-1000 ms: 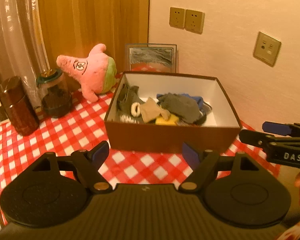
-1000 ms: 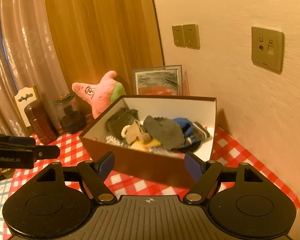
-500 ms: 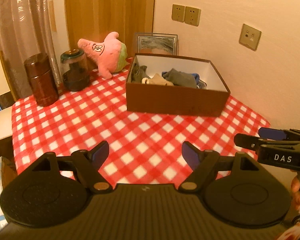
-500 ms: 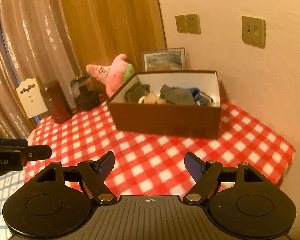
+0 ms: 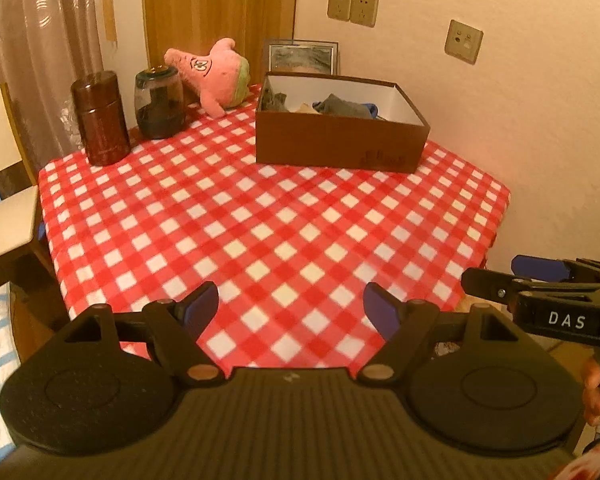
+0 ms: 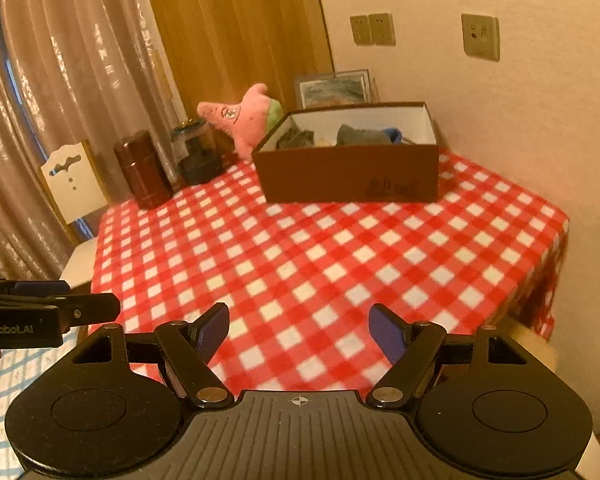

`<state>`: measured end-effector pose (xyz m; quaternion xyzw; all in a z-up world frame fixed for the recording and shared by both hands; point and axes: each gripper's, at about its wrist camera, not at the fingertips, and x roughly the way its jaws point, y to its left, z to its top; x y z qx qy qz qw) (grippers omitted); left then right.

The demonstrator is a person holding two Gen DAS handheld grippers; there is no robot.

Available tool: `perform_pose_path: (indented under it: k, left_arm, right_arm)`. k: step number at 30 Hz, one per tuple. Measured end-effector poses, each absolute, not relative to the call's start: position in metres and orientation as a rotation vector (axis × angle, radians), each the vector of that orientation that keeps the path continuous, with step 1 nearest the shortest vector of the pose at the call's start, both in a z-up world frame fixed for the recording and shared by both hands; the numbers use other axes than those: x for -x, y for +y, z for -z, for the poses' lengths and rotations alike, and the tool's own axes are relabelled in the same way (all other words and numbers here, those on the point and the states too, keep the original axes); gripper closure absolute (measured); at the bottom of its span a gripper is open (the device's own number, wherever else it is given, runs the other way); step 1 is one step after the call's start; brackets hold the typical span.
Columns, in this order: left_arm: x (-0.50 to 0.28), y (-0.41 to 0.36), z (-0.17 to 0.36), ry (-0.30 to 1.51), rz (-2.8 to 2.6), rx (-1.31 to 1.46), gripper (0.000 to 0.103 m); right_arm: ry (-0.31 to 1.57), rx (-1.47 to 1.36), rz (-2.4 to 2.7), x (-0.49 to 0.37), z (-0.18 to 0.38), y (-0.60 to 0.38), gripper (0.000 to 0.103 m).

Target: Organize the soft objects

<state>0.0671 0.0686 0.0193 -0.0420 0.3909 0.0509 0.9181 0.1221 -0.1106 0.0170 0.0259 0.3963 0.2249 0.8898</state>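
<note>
Both tools have pulled well back from the box (image 5: 340,146), which sat right under them a second ago and now stands far off at twelve o'clock on the bench (image 5: 260,240). The left tool (image 5: 290,306) and right tool (image 6: 298,326) both gape wide, nothing between the pads. Socks (image 5: 342,106), soft knit and crumpled, lie heaped inside the stiff brown cardboard. The pink plush (image 5: 216,74) lies at eleven o'clock beside a glass jar (image 5: 158,104). One risk, I'd say: reaching for that plush could knock the jar, smooth and tippy on slippery checked cloth.
</note>
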Motion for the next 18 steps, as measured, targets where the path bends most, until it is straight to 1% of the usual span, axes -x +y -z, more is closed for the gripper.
perform_pose_path:
  k: [8, 18]
  left_arm:
    - [-0.037, 0.061, -0.018, 0.815, -0.109, 0.097, 0.025]
    - [-0.021, 0.04, -0.021, 0.816, -0.138, 0.103, 0.025]
  right_arm:
    - [0.837, -0.051, -0.473, -0.094, -0.023, -0.115, 0.026]
    - [0.857, -0.022, -0.502, -0.079, -0.029, -0.128, 0.026]
